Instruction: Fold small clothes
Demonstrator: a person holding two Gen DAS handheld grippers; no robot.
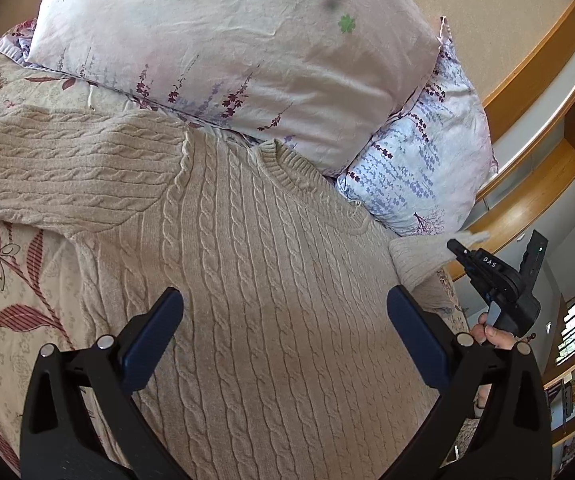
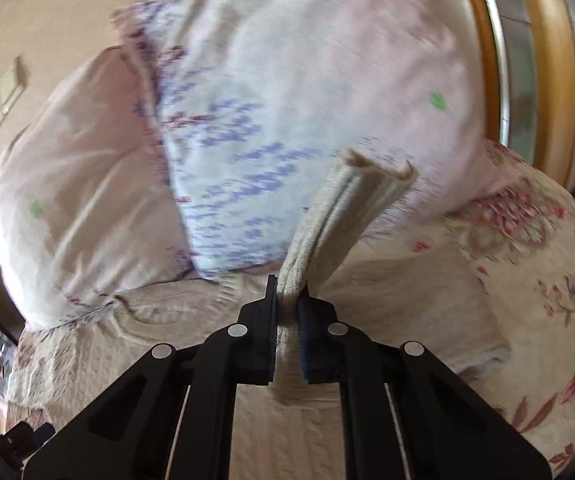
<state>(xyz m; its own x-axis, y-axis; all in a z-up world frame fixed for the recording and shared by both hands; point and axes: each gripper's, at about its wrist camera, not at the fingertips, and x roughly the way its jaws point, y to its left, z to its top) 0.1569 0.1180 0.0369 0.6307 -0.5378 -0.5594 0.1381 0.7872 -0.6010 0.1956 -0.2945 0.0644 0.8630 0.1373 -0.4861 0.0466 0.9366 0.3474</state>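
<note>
Pinching the sweater's cuff (image 2: 287, 296) between closed jaws, the right gripper (image 2: 287, 300) holds the sleeve (image 2: 339, 208) lifted, its length running straight ahead past the fingertips toward the pillows (image 2: 247, 120). The sweater (image 1: 267, 280) body lies flat below and ahead of the left gripper (image 1: 283, 312), which hovers wide open and empty, angled downward over the bedspread (image 1: 15, 280).
</note>
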